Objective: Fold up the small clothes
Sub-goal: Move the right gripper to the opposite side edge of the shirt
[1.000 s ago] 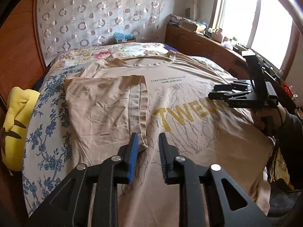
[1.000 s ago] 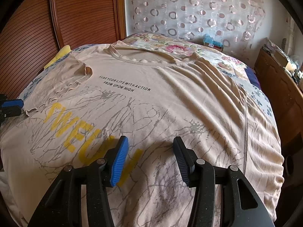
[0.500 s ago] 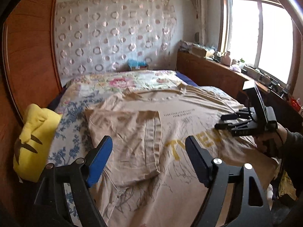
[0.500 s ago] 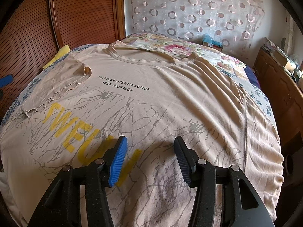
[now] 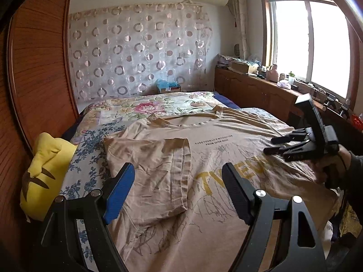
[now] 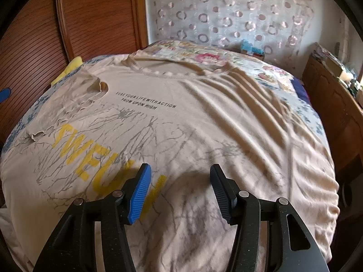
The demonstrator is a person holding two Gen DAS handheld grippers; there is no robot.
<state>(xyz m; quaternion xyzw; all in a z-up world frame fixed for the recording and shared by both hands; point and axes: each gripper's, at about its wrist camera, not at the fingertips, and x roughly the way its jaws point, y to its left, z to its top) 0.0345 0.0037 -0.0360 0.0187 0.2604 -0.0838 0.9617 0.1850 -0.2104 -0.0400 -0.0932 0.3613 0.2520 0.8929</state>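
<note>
Folding a beige T-shirt (image 5: 226, 156) spread flat on the bed (image 5: 90, 136).

We hold our left gripper (image 5: 179, 195) above the shirt, its jaws having just swung wide apart with nothing between them; the turned-in sleeve (image 5: 154, 170) lies straight ahead. Our right gripper (image 6: 179, 190) hovers over the yellow lettering (image 6: 74, 149) near the hem, jaws partly apart and empty, neckline (image 6: 172, 73) far ahead.

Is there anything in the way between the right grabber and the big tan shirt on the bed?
No, nothing visible. The right gripper hangs just over the tan T-shirt with its jaws apart and empty; only bare fabric shows between and ahead of them.
</note>
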